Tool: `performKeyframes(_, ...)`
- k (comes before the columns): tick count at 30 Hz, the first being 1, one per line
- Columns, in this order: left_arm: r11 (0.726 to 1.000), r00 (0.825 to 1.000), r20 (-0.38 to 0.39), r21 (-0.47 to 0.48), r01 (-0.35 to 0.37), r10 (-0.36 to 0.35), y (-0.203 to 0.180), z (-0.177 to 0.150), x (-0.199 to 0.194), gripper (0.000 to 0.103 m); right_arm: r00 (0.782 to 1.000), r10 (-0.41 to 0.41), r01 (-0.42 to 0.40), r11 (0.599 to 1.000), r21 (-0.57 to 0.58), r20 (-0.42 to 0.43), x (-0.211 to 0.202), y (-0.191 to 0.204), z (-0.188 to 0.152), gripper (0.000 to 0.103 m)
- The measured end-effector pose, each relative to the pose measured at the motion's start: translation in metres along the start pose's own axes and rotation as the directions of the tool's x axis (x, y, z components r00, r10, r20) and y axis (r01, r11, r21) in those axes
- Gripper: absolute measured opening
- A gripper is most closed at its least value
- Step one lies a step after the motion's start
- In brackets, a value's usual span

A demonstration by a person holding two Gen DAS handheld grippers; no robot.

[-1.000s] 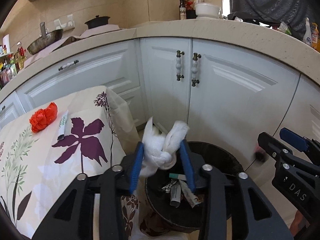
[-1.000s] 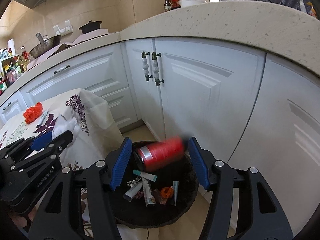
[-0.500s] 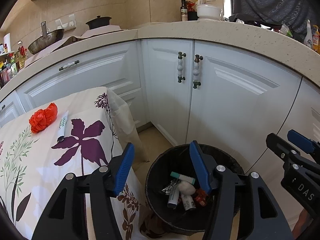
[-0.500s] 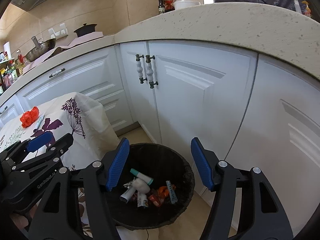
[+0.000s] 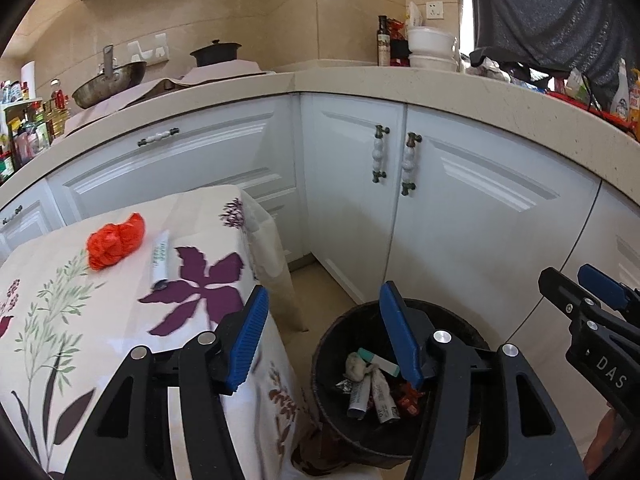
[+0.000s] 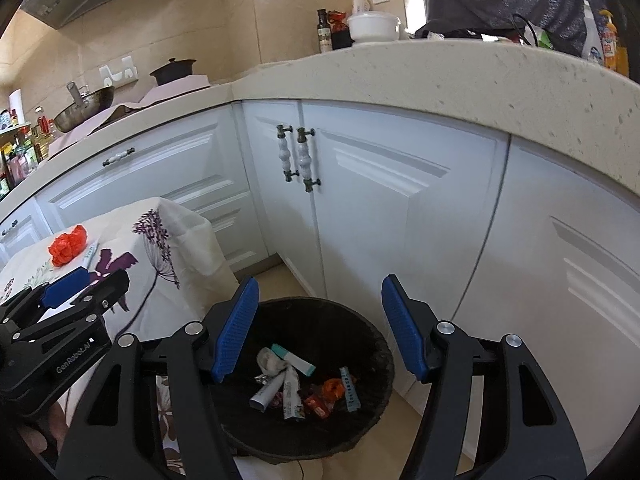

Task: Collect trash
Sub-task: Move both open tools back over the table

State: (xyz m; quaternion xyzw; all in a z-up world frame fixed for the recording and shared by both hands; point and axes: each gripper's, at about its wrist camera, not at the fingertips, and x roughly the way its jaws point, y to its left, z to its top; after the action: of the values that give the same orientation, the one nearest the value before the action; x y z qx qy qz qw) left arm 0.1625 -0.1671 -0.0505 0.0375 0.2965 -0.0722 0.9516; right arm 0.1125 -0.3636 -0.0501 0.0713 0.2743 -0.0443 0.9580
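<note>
A black trash bin (image 5: 340,340) (image 6: 372,344) stands on the floor by the white cabinets, holding tubes, wrappers and a white crumpled tissue (image 5: 356,365) (image 6: 269,361). My left gripper (image 5: 324,340) is open and empty, above the bin's left rim and the table edge. My right gripper (image 6: 316,328) is open and empty above the bin. A red crumpled bag (image 5: 116,240) (image 6: 67,245) and a white tube (image 5: 160,258) lie on the floral tablecloth (image 5: 80,320).
White cabinet doors (image 5: 460,208) with ceramic handles stand right behind the bin. The countertop (image 6: 440,72) overhangs above, carrying a wok, pot, bottles and a white bowl. The table corner drapes close to the bin's left side.
My left gripper opened and dropped the white tissue into the bin; my right gripper released the red can, which is no longer visible. Both grippers have since shifted slightly.
</note>
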Motion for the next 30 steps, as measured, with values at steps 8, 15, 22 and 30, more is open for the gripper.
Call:
performKeyframes(8, 0.998, 0.998, 0.025, -0.026, -0.056, 0.056, 0.042, 0.003, -0.02, 0.059, 0.998, 0.059, -0.058, 0.998, -0.027, 0.024, -0.007, 0.04, 0.011, 0.062)
performKeyframes(15, 0.986, 0.988, 0.027, -0.07, -0.149, 0.151, 0.104, -0.004, -0.036, 0.061, 0.991, 0.13, -0.128, 0.989, -0.075, 0.026, -0.006, 0.089, 0.018, 0.062)
performKeyframes(22, 0.958, 0.966, 0.012, -0.133, -0.253, 0.257, 0.171, -0.014, -0.051, 0.066, 0.977, 0.213, -0.211, 0.967, -0.146, -0.004, 0.003, 0.149, 0.019, 0.062)
performKeyframes(30, 0.92, 0.938, -0.027, -0.191, -0.343, 0.345, 0.236, -0.024, -0.054, 0.066, 0.958, 0.284, -0.287, 0.935, -0.208, -0.044, 0.018, 0.212, 0.021, 0.062)
